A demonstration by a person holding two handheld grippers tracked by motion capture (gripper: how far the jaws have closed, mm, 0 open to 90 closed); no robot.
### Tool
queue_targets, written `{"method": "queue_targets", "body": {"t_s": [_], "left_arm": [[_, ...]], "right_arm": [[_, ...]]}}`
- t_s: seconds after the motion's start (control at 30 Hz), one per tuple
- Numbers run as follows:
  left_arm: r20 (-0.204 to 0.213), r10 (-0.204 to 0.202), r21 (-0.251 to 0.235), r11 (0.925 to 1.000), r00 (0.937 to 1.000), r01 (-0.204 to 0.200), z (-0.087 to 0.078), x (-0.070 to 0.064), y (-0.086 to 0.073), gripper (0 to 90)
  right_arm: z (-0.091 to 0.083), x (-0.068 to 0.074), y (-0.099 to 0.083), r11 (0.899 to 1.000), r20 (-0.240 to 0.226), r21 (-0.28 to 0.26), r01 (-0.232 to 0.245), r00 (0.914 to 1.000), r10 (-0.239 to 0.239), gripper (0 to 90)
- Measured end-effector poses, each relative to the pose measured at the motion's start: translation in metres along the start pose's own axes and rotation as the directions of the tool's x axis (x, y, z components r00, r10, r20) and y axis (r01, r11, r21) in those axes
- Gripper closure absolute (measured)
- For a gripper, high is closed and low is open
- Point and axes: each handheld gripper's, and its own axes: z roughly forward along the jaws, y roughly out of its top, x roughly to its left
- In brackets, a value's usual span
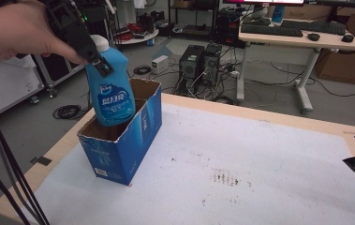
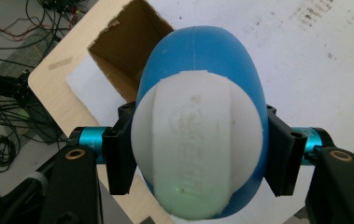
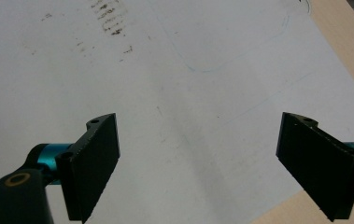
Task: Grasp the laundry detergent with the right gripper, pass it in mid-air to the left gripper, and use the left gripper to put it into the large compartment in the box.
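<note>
Blue detergent bottle (image 1: 111, 89) pinched by the left gripper (image 1: 99, 64), lowered partway into an open blue carton (image 1: 121, 145), right gripper (image 3: 198, 163) spread wide above the white table cover (image 1: 240, 154).

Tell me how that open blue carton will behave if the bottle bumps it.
The blue carton looks like thin cardboard with a torn rim, so its walls would probably flex. It stands tall, narrow and seemingly empty, so it may slide or tip. The left hand-held gripper holds the blue bottle partly inside.
</note>
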Motion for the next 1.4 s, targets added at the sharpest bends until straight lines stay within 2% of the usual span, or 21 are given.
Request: {"method": "queue_targets", "body": {"t_s": [0.17, 0.4, 0.43, 0.57, 0.7, 0.83, 0.97, 1.17, 1.4], "left_arm": [[0.008, 0.012, 0.026, 0.9996, 0.9999, -0.012, 0.018, 0.001, -0.005, 38.6], [0.029, 0.059, 0.072, 0.9955, 0.9978, -0.061, 0.047, -0.004, -0.011, 38.6], [0.034, 0.055, 0.072, 0.9957, 0.9979, -0.058, 0.052, -0.005, -0.013, 38.7], [0.047, 0.084, 0.099, 0.9912, 0.9954, -0.088, 0.067, -0.005, -0.016, 38.6], [0.060, 0.121, 0.130, 0.9833, 0.9909, -0.127, 0.080, -0.007, -0.018, 38.6], [0.071, 0.137, 0.154, 0.9771, 0.9879, -0.147, 0.092, -0.008, -0.021, 38.6], [0.076, 0.129, 0.154, 0.9783, 0.9888, -0.139, 0.103, -0.008, -0.026, 38.6], [0.079, 0.133, 0.165, 0.9755, 0.9879, -0.145, 0.115, -0.009, -0.031, 38.6], [0.083, 0.113, 0.174, 0.9766, 0.9901, -0.126, 0.125, -0.012, -0.036, 38.5]], "right_arm": [[0.005, 0.001, -0.001, 1.000, -0.003, 0.006, 0.000, 1.0000, 0.000, 12.7], [0.008, 0.004, -0.002, 1.000, -0.014, 0.008, 0.000, 0.9999, 0.000, 12.7], [0.008, 0.003, -0.002, 1.000, -0.014, 0.009, 0.003, 0.9999, -0.003, 12.7], [0.009, 0.004, -0.003, 1.000, -0.015, 0.008, 0.007, 0.9999, -0.006, 12.7], [0.011, 0.005, -0.004, 1.000, -0.018, 0.013, 0.005, 0.9998, -0.005, 12.7], [0.012, 0.005, -0.006, 1.000, -0.023, 0.012, 0.004, 0.9997, -0.004, 12.7], [0.014, 0.006, -0.007, 1.000, -0.026, 0.017, 0.003, 0.9997, -0.003, 12.7], [0.015, 0.006, -0.007, 1.000, -0.028, 0.019, 0.005, 0.9996, -0.004, 12.7], [0.017, 0.007, -0.007, 1.000, -0.031, 0.020, 0.005, 0.9995, -0.004, 12.7]]}}
